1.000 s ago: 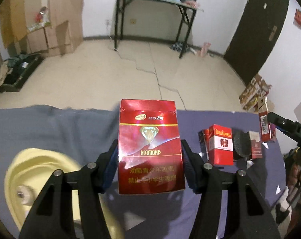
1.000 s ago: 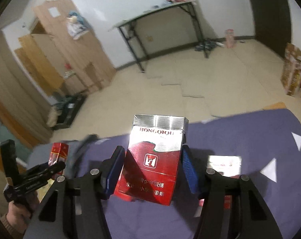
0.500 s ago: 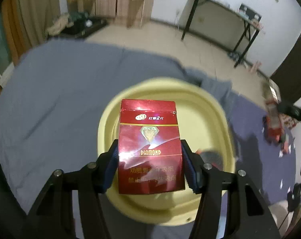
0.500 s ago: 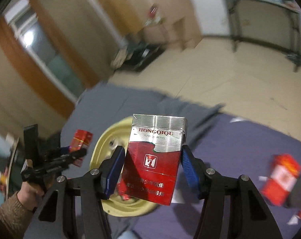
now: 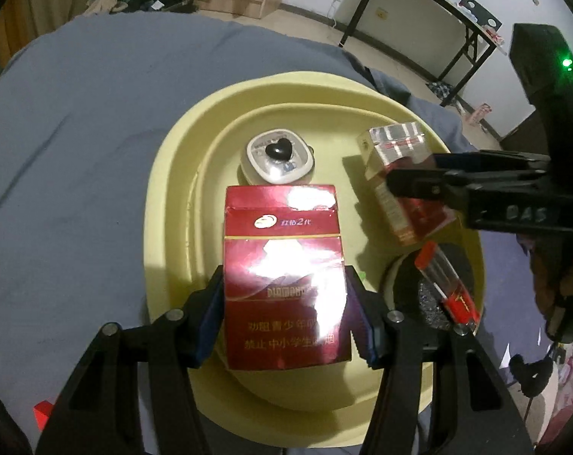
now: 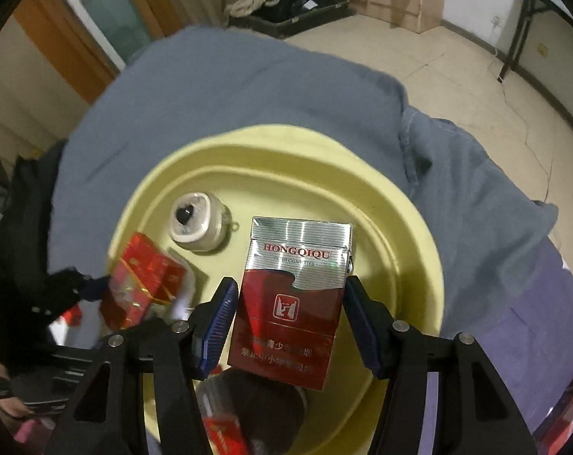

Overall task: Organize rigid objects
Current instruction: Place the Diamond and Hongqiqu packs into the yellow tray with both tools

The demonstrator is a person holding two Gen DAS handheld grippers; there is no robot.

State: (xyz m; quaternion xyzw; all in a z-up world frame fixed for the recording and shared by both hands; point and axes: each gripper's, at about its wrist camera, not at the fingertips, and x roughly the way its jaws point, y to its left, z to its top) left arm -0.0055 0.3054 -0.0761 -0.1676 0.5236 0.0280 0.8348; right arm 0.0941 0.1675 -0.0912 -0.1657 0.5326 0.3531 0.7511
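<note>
Left gripper (image 5: 286, 314): blue pads clamped on both side edges of the red DIAMOND pack (image 5: 284, 276), pack upright between the fingers, lid end pointing away from the camera. It hangs over the near half of the yellow basin (image 5: 180, 151), which sits on the grey-blue cloth (image 5: 77, 113).

In the basin, just past the pack's top edge: small round white case (image 5: 277, 161) with a black heart on its lid. Lower right in the basin: dark round object (image 5: 411, 288) with a thin red-and-clear box (image 5: 446, 284) lying across it.

Right gripper (image 6: 288, 314): pads closed on the silver-and-red HONGQIQU pack (image 6: 292, 299), gripped at its side edges, slightly tilted, also over the basin interior. In the left wrist view this gripper comes in from the right edge, its pack over the basin's right side, well apart from the DIAMOND pack.

Right wrist view, far left: the DIAMOND pack is blurred, near the white case. Whether either pack touches the basin floor: cannot tell.

Small red object (image 5: 43, 413) at the lower-left edge of the cloth, too cropped to identify.
</note>
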